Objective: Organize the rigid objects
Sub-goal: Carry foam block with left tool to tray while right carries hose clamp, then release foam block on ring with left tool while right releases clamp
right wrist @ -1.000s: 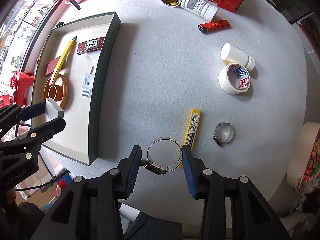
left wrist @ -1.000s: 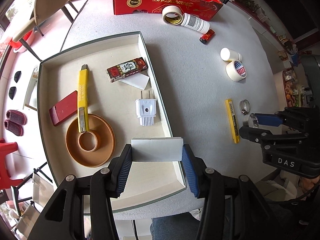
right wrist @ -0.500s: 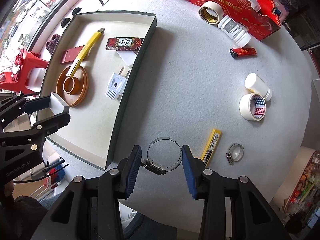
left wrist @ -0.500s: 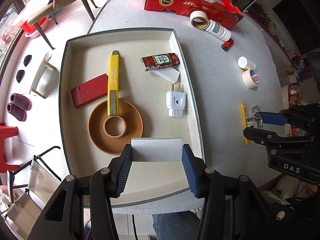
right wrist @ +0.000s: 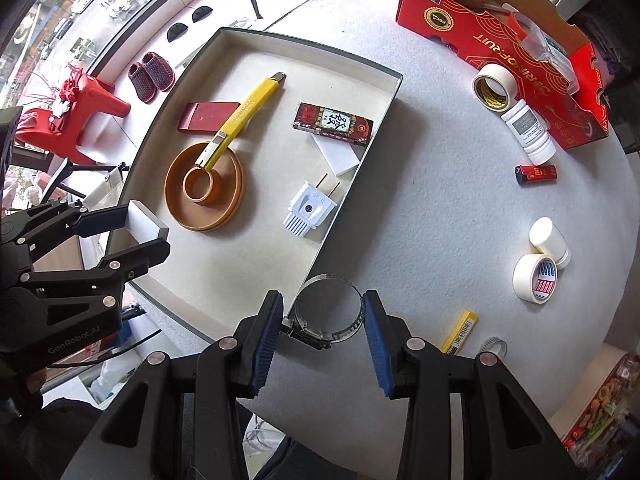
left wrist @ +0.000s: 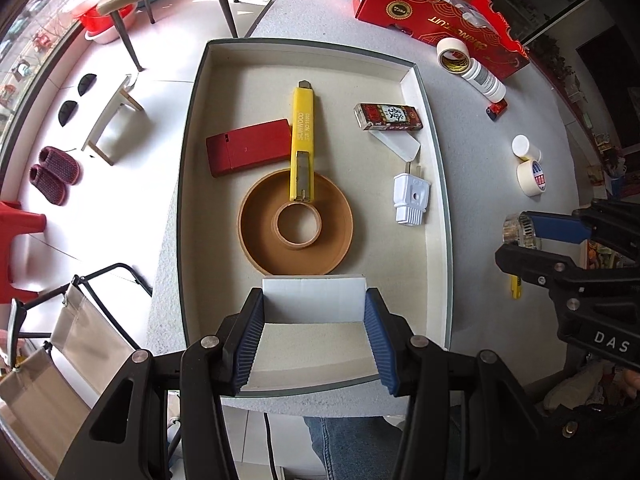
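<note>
We hold a white block [left wrist: 314, 298] pinched in the left tool [left wrist: 314, 322], above the tray's [left wrist: 434, 184] near end. Right tool [right wrist: 323, 322] pinches a hose clamp [right wrist: 328, 308] over the table [right wrist: 440, 208] by the tray edge. Legible: "SUNWOOD" on the yellow knife [left wrist: 303, 136]; "DAS" and "GenRobot.AI" on the tools.

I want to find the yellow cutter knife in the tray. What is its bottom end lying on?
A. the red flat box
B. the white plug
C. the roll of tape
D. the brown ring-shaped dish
D: the yellow cutter knife lies with its lower end over the rim of the brown ring-shaped dish in the tray; the red flat box sits beside it, and the white plug lies apart.
</note>
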The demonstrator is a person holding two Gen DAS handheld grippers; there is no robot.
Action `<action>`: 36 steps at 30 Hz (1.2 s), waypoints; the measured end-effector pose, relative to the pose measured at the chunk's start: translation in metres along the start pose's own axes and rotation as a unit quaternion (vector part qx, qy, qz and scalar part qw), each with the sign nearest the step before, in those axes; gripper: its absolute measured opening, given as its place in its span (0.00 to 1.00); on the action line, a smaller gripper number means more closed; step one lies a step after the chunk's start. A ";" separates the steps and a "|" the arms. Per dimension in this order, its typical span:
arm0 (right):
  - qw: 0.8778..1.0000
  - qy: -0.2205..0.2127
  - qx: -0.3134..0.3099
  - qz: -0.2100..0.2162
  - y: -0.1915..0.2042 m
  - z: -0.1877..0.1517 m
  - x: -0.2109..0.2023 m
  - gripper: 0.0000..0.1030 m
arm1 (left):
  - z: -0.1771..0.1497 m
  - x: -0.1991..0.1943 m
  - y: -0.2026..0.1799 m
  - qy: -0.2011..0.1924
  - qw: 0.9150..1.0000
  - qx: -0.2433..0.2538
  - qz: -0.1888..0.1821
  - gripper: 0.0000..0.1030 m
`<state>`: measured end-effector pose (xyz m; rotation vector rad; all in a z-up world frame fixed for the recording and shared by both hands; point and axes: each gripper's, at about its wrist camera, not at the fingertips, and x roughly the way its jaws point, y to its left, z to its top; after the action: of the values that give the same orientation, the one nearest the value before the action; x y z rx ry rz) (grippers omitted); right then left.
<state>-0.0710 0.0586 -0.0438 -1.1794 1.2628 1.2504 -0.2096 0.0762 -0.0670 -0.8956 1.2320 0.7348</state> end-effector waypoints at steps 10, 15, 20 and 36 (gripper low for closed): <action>1.000 -0.010 0.008 0.021 0.015 0.028 -0.001 0.41 | 0.015 0.007 -0.003 -0.003 1.000 0.000 0.020 0.52; 0.998 -0.008 0.036 0.041 0.012 0.044 0.002 0.41 | 0.025 0.014 -0.007 0.000 1.000 0.004 0.028 0.52; 0.998 0.005 0.041 0.046 0.016 0.057 0.014 0.41 | 0.033 0.025 -0.006 0.013 1.000 -0.004 0.028 0.52; 0.990 0.021 0.097 0.100 0.002 0.067 0.040 0.72 | 0.040 0.050 0.008 0.066 0.996 -0.048 0.043 0.88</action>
<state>-0.0753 0.1250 -0.0845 -0.9618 1.5275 1.2183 -0.1882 0.1149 -0.1138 -0.9866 1.3676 0.8199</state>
